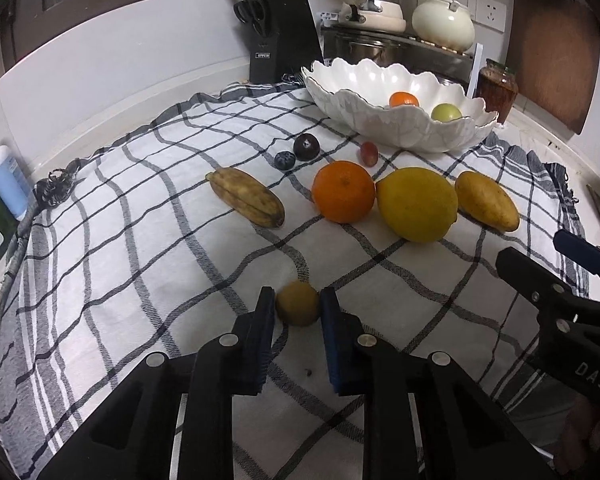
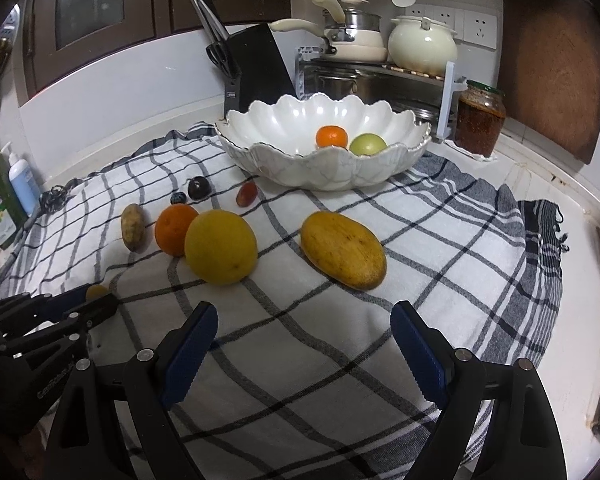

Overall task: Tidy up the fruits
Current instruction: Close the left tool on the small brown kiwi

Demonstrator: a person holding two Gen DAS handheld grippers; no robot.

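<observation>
My left gripper (image 1: 298, 304) has its blue pads on both sides of a small yellow-brown fruit (image 1: 298, 303) on the checked cloth (image 1: 140, 260); the pads look to be touching it. Beyond it lie a browned banana (image 1: 246, 196), an orange (image 1: 343, 191), a large yellow citrus (image 1: 418, 204), a mango (image 1: 487, 201), a dark plum (image 1: 306, 147), a blueberry (image 1: 285, 160) and a red grape (image 1: 369, 153). The white scalloped bowl (image 1: 380, 120) holds a mandarin (image 1: 404, 100) and a green apple (image 1: 446, 113). My right gripper (image 2: 304, 320) is open and empty, just in front of the mango (image 2: 343, 255).
A black knife block (image 1: 280, 36) and a rack with cream pots (image 1: 444, 20) stand behind the bowl. A jar (image 1: 496, 88) and a wooden board (image 1: 552, 48) are at the right. A soap bottle (image 1: 6, 176) stands at the left edge.
</observation>
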